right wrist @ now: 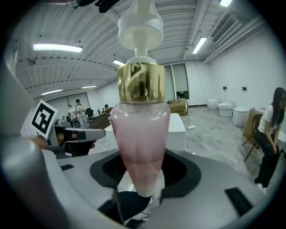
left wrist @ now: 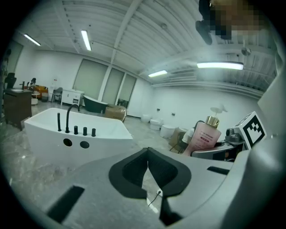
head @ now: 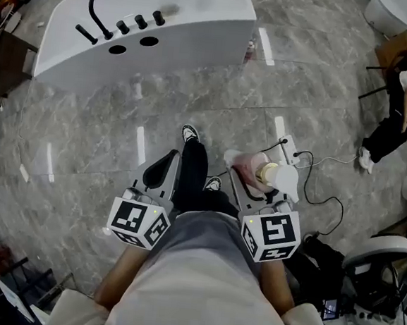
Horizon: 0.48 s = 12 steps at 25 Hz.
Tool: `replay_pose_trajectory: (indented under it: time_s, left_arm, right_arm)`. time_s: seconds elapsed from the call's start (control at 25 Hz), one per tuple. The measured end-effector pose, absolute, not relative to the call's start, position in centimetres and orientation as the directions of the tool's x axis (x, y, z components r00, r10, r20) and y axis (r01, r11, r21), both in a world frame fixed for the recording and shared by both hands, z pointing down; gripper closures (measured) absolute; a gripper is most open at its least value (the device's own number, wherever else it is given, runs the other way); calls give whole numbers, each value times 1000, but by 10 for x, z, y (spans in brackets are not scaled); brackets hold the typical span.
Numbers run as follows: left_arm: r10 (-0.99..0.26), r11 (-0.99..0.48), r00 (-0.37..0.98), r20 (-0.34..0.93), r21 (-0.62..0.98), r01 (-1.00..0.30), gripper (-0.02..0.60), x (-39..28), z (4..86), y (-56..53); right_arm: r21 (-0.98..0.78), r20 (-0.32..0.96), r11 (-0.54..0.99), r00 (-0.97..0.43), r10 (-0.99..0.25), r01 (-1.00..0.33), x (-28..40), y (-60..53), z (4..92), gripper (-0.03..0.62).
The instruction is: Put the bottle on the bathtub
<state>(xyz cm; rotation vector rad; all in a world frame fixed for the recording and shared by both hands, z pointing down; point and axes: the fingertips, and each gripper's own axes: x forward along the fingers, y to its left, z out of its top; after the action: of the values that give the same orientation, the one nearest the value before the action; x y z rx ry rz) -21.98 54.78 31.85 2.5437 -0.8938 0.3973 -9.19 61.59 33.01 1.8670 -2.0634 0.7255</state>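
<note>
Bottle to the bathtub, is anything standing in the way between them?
Nothing visible does. The right gripper holds the bottle, and only bare floor lies between it and the bathtub ahead. In the head view, the faucet and knobs sit toward the tub's left end.

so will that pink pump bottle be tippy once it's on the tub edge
Probably tippy: the bottle looks tall, with a gold collar and pump on top. Its smooth tapered body may slip in the right gripper. The bathtub rim looks flat, which helps.
</note>
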Motion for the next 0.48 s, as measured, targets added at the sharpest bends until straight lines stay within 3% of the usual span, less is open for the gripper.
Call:
replay_pose_trajectory:
  time_s: [0.48]
  left_arm:
    - [-507, -698, 766, 395, 334, -634, 572, -195, 332, 446]
  right_arm:
    - [-180, 535, 35, -128, -835, -983, -65, 526, 339, 375]
